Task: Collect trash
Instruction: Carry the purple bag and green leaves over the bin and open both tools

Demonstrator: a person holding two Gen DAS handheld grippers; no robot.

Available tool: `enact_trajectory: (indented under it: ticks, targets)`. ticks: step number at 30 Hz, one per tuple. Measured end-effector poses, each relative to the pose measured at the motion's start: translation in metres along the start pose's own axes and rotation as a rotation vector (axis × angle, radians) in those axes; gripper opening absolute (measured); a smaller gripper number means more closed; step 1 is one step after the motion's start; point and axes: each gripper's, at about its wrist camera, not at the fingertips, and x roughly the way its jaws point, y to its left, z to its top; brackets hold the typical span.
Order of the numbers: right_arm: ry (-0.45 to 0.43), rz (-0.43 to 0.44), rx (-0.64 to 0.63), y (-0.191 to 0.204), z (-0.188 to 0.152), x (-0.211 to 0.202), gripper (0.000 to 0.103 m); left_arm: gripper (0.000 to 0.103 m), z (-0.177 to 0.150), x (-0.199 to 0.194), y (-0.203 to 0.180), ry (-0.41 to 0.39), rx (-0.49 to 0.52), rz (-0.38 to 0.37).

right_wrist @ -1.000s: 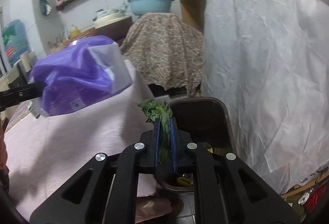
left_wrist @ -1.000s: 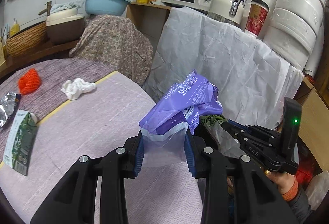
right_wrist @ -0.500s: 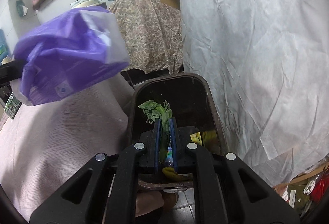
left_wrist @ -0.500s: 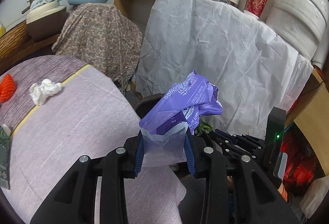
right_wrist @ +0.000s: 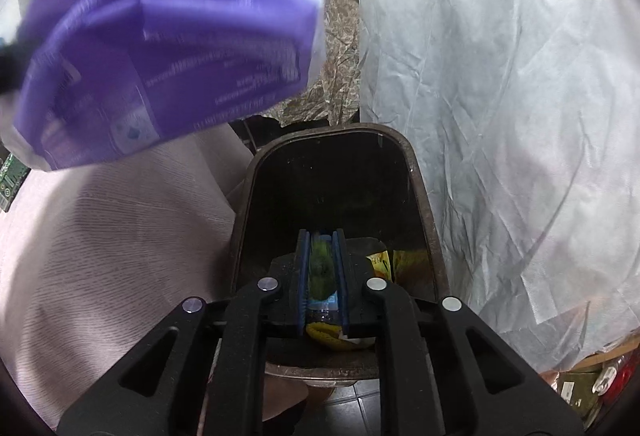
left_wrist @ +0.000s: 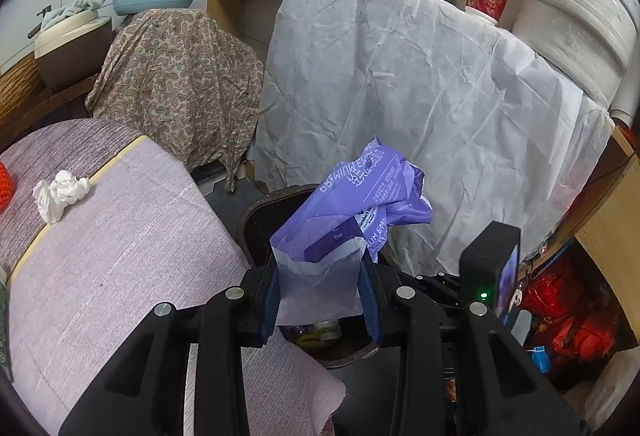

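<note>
My left gripper (left_wrist: 320,276) is shut on a crumpled purple plastic bag (left_wrist: 352,212) and holds it over the dark brown trash bin (left_wrist: 256,220) beside the table. The bag also shows in the right wrist view (right_wrist: 160,48), blurred, above the bin (right_wrist: 416,188). My right gripper (right_wrist: 323,252) is over the bin's mouth with its jaws slightly apart. A blurred green leafy scrap (right_wrist: 320,268) sits between them, seemingly dropping. Trash lies at the bin's bottom. A white crumpled tissue (left_wrist: 60,192) lies on the table.
The table with a pinkish cloth (left_wrist: 120,256) is to the left. A white sheet (left_wrist: 400,96) covers a stand behind the bin. A patterned cloth (left_wrist: 172,76) covers something further back. Red bags (left_wrist: 568,312) sit on the floor at right.
Both grippers moved from above the table's edge to over the bin. The right jaws parted slightly and the green scrap slipped down from its upright hold.
</note>
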Motion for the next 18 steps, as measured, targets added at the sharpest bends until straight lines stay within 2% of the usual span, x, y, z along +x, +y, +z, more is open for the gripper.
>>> enact_trajectory:
  ticks: [1,2,3,7,10,14,18]
  targets:
    - [0.005,-0.005,0.003,-0.001,-0.001,0.003,0.039,0.034,0.001,0.0,0.0,0.0,0.0,0.001]
    - [0.003,-0.015,0.005,-0.002,-0.001,0.003,0.054,0.034,0.001,0.001,-0.001,0.0,0.002,-0.001]
    - [-0.01,-0.025,0.007,-0.003,-0.003,0.002,0.058,0.034,0.002,0.001,-0.003,0.0,0.006,-0.002]
    - [-0.036,-0.029,0.036,-0.01,-0.005,-0.005,0.059,0.034,0.008,0.007,-0.014,0.0,0.027,-0.01]
    - [-0.054,-0.05,0.059,-0.018,-0.007,-0.013,0.064,0.034,0.01,0.018,-0.023,0.012,0.039,-0.019]
    - [-0.074,-0.068,0.102,-0.033,-0.008,-0.023,0.064,0.034,0.009,0.044,-0.027,0.077,0.014,-0.041]
    - [-0.072,-0.094,0.142,-0.049,-0.012,-0.029,0.065,0.035,0.003,0.07,-0.026,0.146,-0.016,-0.015]
